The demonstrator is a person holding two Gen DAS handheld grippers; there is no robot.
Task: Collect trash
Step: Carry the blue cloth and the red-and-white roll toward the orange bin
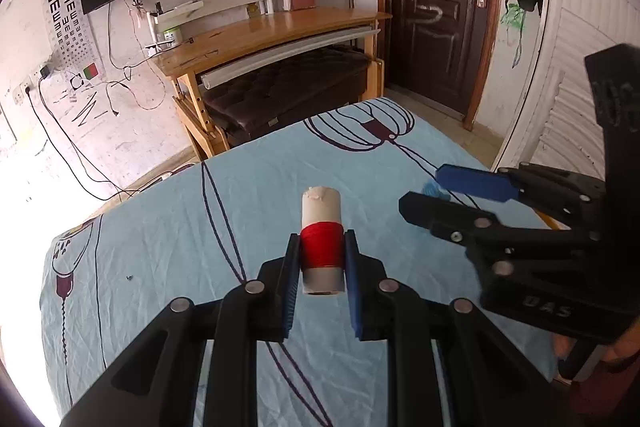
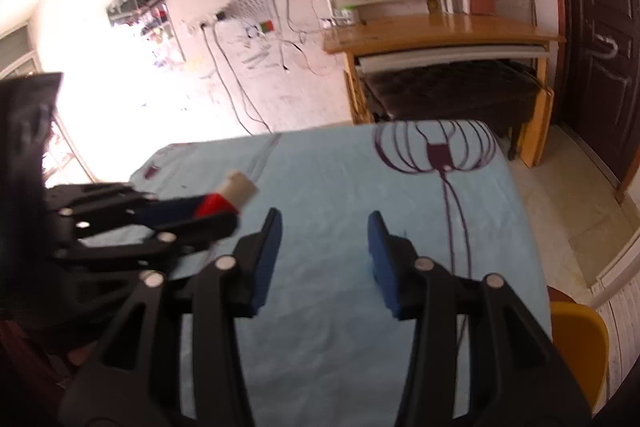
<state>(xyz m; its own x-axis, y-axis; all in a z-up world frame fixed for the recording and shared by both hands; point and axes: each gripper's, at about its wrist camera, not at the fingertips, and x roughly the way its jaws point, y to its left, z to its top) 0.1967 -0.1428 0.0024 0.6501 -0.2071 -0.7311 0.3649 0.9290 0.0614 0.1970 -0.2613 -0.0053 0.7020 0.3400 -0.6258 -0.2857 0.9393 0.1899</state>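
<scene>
My left gripper (image 1: 322, 247) is shut on a thread spool (image 1: 322, 241), a pale cardboard tube with red thread wound round its middle, and holds it upright above the light blue bedsheet (image 1: 168, 251). The spool also shows in the right wrist view (image 2: 230, 197), held out by the left gripper (image 2: 224, 211). My right gripper (image 2: 322, 231) is open and empty above the sheet. In the left wrist view the right gripper (image 1: 426, 193) is at the right, with a small crumpled blue scrap (image 1: 434, 190) on the sheet between its fingertips.
The bed carries a sheet with dark purple lantern drawings (image 2: 440, 147). Beyond its far edge stand a wooden desk (image 1: 276, 27) with a dark bench (image 1: 288, 87) under it, and a dark door (image 1: 440, 3). A yellow object (image 2: 576, 339) sits at the bed's right side.
</scene>
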